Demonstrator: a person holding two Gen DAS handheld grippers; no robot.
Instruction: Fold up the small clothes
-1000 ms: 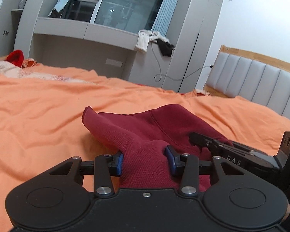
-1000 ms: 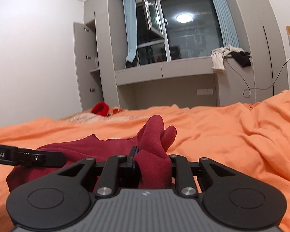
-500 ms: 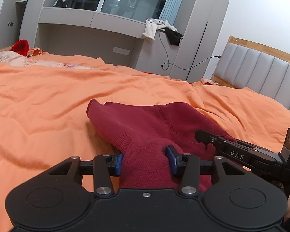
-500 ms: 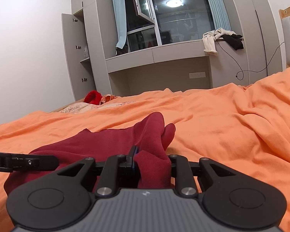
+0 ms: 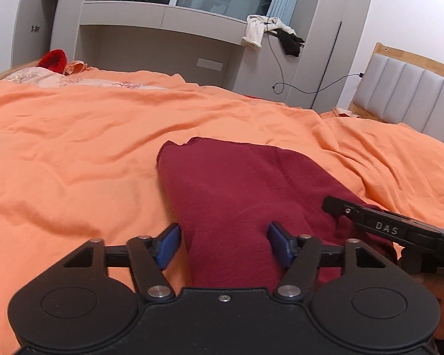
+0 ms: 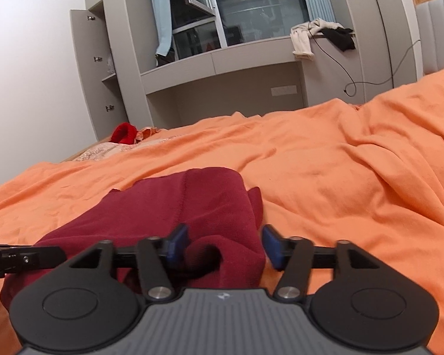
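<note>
1. My left gripper (image 5: pixel 223 244) is letting go: its jaws are opening, the blue pads (image 5: pixel 168 244) now stand clear of the dark red garment (image 5: pixel 236 183), where a moment ago they pinched a bunch of it. The cloth lies loose between them.
2. My right gripper (image 6: pixel 223 247) does the same. Its jaws are opening too, after a tight pinch; a fold of the garment (image 6: pixel 192 204) sits between the pads, apparently unpressed.
3. The garment has dropped from its raised, peaked shape and rests flat on the orange bedspread (image 5: pixel 74 153), folded over itself into a narrow bundle just ahead of both grippers.
4. I judge this fold laid down and released; next comes smoothing or a second fold.
5. Further out, a bright red item (image 6: pixel 124 133) lies at the bed's far edge.
</note>
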